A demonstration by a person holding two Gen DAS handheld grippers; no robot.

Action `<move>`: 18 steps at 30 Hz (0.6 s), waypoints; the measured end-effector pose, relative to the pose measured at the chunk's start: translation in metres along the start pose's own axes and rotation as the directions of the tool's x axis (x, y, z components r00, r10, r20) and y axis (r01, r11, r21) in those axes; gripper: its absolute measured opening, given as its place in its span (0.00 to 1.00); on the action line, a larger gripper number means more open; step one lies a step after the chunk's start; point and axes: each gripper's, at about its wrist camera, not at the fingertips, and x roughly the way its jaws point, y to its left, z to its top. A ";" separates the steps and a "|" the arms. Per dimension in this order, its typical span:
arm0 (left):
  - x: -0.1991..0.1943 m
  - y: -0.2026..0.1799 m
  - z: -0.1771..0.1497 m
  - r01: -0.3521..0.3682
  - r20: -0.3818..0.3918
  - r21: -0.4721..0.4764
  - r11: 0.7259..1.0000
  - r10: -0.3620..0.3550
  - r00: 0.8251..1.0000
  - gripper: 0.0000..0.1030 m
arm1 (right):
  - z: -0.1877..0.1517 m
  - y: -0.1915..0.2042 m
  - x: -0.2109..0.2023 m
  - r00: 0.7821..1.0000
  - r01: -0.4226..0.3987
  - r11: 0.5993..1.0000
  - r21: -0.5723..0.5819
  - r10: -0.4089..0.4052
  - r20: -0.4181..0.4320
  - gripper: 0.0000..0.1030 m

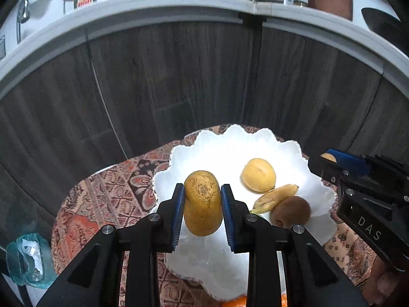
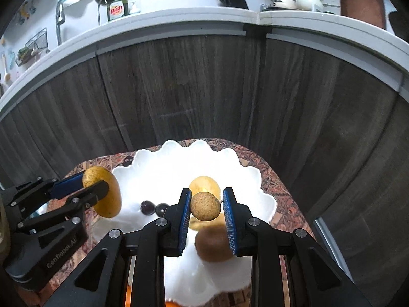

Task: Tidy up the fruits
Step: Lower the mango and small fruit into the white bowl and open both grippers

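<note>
My left gripper (image 1: 203, 192) is shut on a speckled yellow mango (image 1: 203, 202) and holds it above the white scalloped bowl (image 1: 225, 148). In the bowl lie a lemon (image 1: 258, 175), a small banana (image 1: 277, 196) and a brown kiwi (image 1: 291, 211). My right gripper (image 2: 207, 197) is shut on a small round tan fruit (image 2: 205, 206), held over the bowl (image 2: 158, 168) above the kiwi (image 2: 213, 245) and lemon (image 2: 204, 184). Two dark plums (image 2: 147, 207) also lie in the bowl. The left gripper with the mango (image 2: 107, 192) shows at the left of the right wrist view.
The bowl stands on a small table with a patterned cloth (image 1: 107, 194). Dark wood cabinet fronts (image 1: 179, 81) rise close behind it under a white counter (image 1: 153, 12). A plastic-lined bin (image 1: 28, 261) sits at the lower left. An orange fruit (image 1: 235, 302) peeks at the bottom edge.
</note>
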 end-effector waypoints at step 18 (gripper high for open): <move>0.025 0.008 -0.013 -0.050 -0.050 -0.007 0.999 0.050 0.998 0.63 | -0.005 -0.002 0.046 0.996 0.001 1.000 0.028 0.001 -0.088 0.67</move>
